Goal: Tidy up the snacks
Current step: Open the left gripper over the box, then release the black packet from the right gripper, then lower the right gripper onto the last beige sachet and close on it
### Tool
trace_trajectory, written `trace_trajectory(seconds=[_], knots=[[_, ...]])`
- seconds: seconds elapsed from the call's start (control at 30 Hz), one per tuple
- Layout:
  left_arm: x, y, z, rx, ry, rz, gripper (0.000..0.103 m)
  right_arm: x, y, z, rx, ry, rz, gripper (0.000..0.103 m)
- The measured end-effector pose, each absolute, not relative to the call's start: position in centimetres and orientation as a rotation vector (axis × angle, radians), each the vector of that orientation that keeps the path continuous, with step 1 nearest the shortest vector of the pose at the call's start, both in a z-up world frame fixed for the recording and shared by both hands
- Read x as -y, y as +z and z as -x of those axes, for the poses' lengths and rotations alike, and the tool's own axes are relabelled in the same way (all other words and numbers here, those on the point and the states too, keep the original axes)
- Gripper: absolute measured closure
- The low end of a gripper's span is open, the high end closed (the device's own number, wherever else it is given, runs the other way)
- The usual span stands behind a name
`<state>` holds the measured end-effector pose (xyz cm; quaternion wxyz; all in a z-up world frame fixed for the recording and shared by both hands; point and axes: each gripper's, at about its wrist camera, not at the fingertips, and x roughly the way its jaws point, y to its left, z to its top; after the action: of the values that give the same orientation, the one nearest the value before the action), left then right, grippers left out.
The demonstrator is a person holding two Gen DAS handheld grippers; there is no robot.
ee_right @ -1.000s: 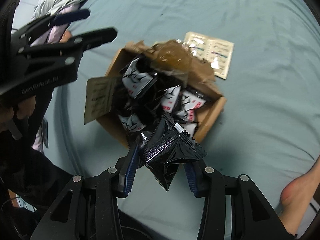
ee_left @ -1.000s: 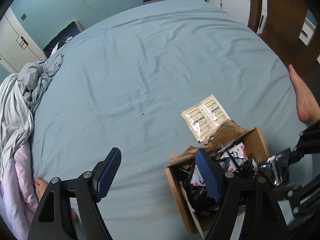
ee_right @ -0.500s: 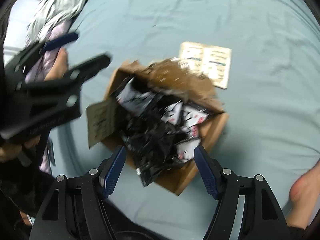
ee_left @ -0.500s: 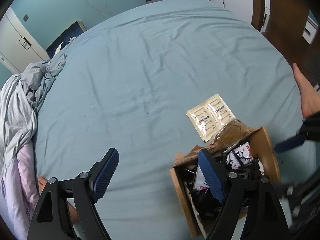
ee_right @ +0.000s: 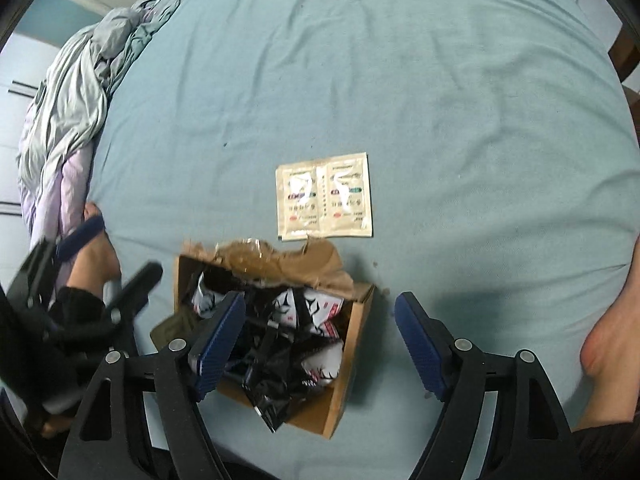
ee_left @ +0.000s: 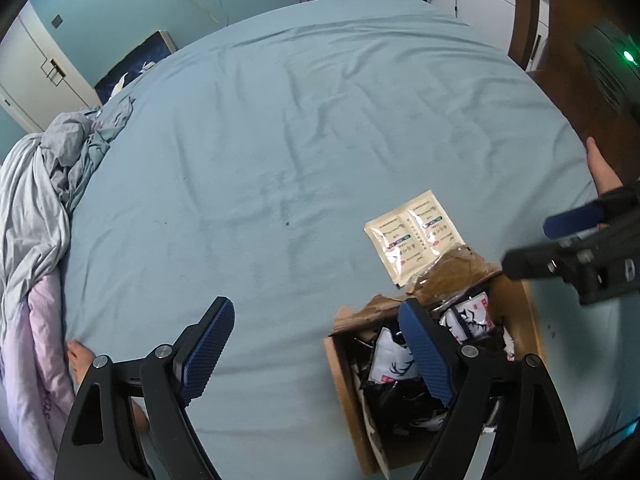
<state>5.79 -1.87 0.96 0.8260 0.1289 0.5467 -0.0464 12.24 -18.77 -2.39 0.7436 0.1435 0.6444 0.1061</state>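
Left wrist view: the left gripper point(ee_left: 316, 350) hangs over a bed point(ee_left: 320, 140) dressed in a pale blue sheet, its jaws spread wide with nothing between them; the jaws have just been opening a little further. Its right blue pad overlaps a torn cardboard box point(ee_left: 348, 400) at lower right, crammed with black and white snack packets point(ee_left: 390, 356). Just beyond the box's ragged flap lies a cream twin sachet point(ee_left: 412, 236), flat on the sheet and apart from the rest. The right gripper point(ee_left: 560, 240) juts in from the right edge above the box (only its dark frame and one blue pad show here). A rumpled grey and lilac duvet point(ee_left: 44, 200) is bunched along the left side, and a bare foot point(ee_left: 80, 360) rests by it.

Right wrist view: the right gripper point(ee_right: 320, 344) points down over the box's near end point(ee_right: 340, 392), jaws parted and holding nothing, having just been opening. The snack packets point(ee_right: 296, 340) fill the box, one black packet point(ee_right: 276, 404) drooping over its front rim. The twin sachet point(ee_right: 324, 196) sits just past the torn flap. The left gripper point(ee_right: 108, 264) appears blurred at the left, and another bare foot point(ee_right: 612, 340) lies at the right edge.
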Motion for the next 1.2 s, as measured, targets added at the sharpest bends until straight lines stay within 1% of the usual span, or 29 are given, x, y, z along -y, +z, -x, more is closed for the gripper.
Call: trace_trajectory(seconds=[0.33, 0.63, 0.83, 0.87, 0.9, 0.97, 1.2], knots=[[2.4, -1.4, -5.7, -1.212, -0.111, -0.302, 0.017, 19.3, -4.9, -15.5, -1.458, 0.172, -0.375, 0.022], [0.6, -2.5, -7.3, -1.294, -0.201, -0.190, 0.017, 18.6, -9.2, -20.0, -1.522, 0.094, -0.398, 0.021], [-0.2, -3.3, -7.6, -1.311, -0.155, -0.217, 0.017, 16.4, -12.6, -22.1, -1.588, 0.086, -0.358, 0.021], [-0.2, -3.4, -7.6, -1.310, -0.154, -0.216, 0.017, 15.9, -13.0, -22.4, -1.604, 0.089, -0.351, 0.019], [-0.3, -3.4, -7.5, -1.309, -0.154, -0.216, 0.017, 15.4, -13.3, -22.6, -1.614, 0.085, -0.335, 0.010], [-0.4, -3.3, -7.4, -1.306, -0.158, -0.220, 0.017, 14.2, -13.7, -23.1, -1.623, 0.088, -0.310, 0.000], [-0.2, -3.2, -6.5, -1.273, -0.161, -0.275, 0.017, 12.0, -15.0, -24.5, -1.684, 0.040, -0.194, 0.000]])
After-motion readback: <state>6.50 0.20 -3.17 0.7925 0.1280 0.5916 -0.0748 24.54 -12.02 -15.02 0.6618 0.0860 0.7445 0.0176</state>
